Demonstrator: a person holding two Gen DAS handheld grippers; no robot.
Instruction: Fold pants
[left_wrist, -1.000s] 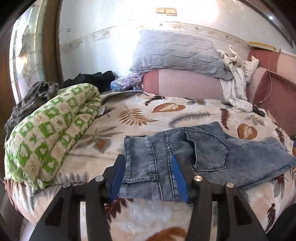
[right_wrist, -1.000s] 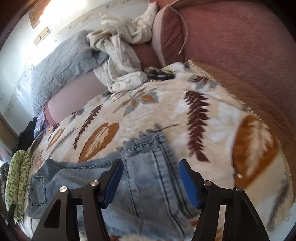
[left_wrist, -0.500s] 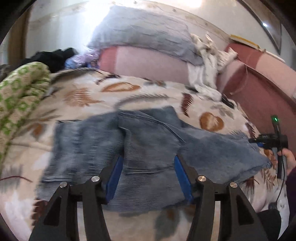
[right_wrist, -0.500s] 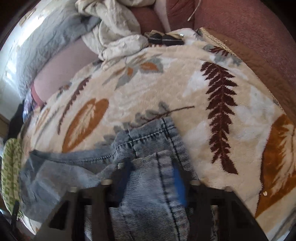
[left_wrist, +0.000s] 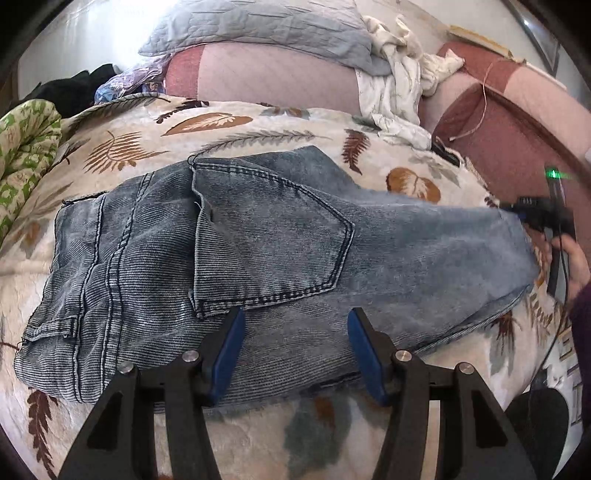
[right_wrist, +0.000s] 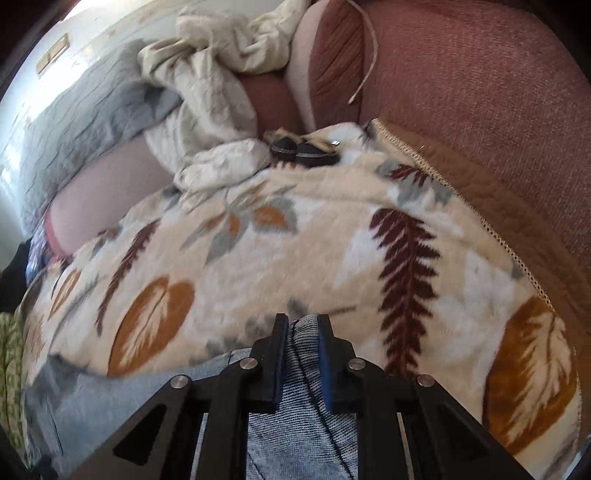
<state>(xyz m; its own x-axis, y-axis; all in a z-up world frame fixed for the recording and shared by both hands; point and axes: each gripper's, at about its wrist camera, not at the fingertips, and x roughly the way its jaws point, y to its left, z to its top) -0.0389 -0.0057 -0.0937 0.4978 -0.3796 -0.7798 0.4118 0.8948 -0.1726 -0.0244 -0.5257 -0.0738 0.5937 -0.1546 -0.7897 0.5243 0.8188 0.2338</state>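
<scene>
Blue denim pants (left_wrist: 258, 240) lie on the leaf-print blanket (left_wrist: 147, 147), waistband to the left, a back pocket facing up, legs running right. My left gripper (left_wrist: 295, 332) is open just below the pocket, its blue pads astride the near edge of the denim without pinching it. At the far leg end a hand (left_wrist: 576, 258) holds the other tool. In the right wrist view my right gripper (right_wrist: 303, 332) has its jaws closing on a bunched fold of the pants' leg end (right_wrist: 303, 424), which is gripped between its pads.
A green-and-white quilt (left_wrist: 22, 155) is rolled at the left edge of the bed. A grey pillow (left_wrist: 258, 26) and crumpled white cloth (left_wrist: 399, 74) lean on the pink and red padded backrest (left_wrist: 517, 122). Small dark items (right_wrist: 303, 153) lie by that cloth.
My left gripper moved right from the waistband to below the back pocket and tilted down. My right gripper went from wide open over the leg end to clamped on its denim.
</scene>
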